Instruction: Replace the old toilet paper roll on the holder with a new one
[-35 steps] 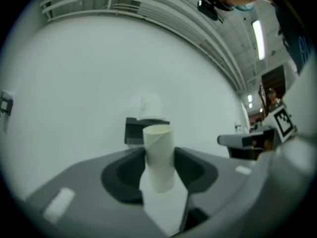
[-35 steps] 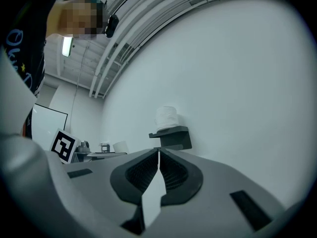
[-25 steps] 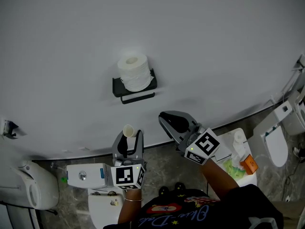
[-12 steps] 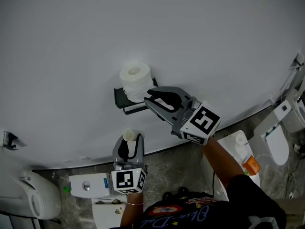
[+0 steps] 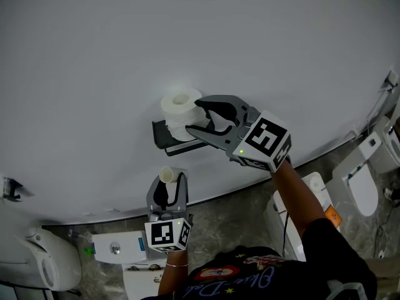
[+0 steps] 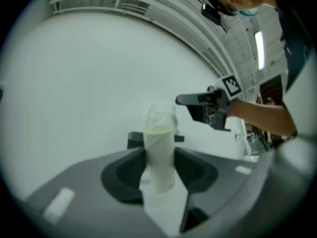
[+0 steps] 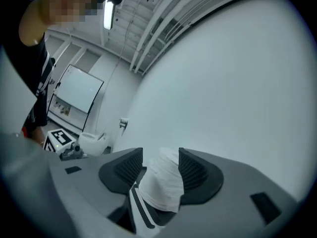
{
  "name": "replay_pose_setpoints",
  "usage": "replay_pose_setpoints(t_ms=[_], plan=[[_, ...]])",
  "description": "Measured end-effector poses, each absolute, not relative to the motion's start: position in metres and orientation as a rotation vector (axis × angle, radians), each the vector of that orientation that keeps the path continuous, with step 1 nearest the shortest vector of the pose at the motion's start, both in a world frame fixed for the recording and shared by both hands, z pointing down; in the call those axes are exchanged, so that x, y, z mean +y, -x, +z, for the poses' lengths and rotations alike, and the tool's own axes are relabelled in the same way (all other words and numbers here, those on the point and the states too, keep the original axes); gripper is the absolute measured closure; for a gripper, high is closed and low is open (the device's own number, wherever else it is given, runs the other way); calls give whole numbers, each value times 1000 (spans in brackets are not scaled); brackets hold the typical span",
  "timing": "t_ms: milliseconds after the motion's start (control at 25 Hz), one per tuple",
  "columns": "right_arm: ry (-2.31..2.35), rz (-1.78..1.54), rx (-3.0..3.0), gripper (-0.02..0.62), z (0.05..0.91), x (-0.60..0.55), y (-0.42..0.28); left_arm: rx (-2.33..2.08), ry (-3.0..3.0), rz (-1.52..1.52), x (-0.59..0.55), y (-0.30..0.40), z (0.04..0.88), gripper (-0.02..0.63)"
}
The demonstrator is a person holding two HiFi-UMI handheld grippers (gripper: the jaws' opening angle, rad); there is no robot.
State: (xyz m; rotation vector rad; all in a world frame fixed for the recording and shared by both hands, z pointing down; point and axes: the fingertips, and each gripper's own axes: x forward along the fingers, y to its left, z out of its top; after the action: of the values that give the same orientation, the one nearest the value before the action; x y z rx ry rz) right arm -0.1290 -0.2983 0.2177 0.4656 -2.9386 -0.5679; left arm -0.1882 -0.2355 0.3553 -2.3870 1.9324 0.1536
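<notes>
A full white toilet paper roll (image 5: 178, 108) stands on the black wall holder (image 5: 167, 137). My right gripper (image 5: 194, 116) is level with it, and its jaws have just been opening. They now stand wide on either side of the roll (image 7: 161, 185), without squeezing it. Lower down, my left gripper (image 5: 167, 184) is shut on an empty cardboard tube (image 5: 167, 175) that stands upright between its pads. In the left gripper view that tube (image 6: 159, 152) fills the middle, and the right gripper (image 6: 198, 105) reaches in from the right.
The plain white wall fills most of the head view. Below it are a toilet (image 5: 361, 192) at the right, a white tank (image 5: 294, 216) under my right arm, a flush tank (image 5: 119, 245) by my left hand, and a white fixture (image 5: 37, 261) at the lower left.
My right gripper has risen from near the floor to the holder, and its shut jaws have opened around the roll. My left gripper with the tube has barely shifted.
</notes>
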Motion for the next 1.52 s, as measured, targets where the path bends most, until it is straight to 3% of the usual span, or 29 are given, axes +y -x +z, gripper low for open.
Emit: replay_pose_setpoints(t_ms=[320,600,1200,1520], plan=[[-152,-841,-2472,383,223,-304,154,1987,2366,183,-233,206,355,424],[28,-827,-2060,384,250,-323,158,2046,2329,193,-223,219,357,425],[-13,-707,-2080,394,252,-322,165,2120,2300,212,-208,236,366,423],[-264,-635,-2496,400,228,-329,144,2104,2312,207,-206,228,368,423]])
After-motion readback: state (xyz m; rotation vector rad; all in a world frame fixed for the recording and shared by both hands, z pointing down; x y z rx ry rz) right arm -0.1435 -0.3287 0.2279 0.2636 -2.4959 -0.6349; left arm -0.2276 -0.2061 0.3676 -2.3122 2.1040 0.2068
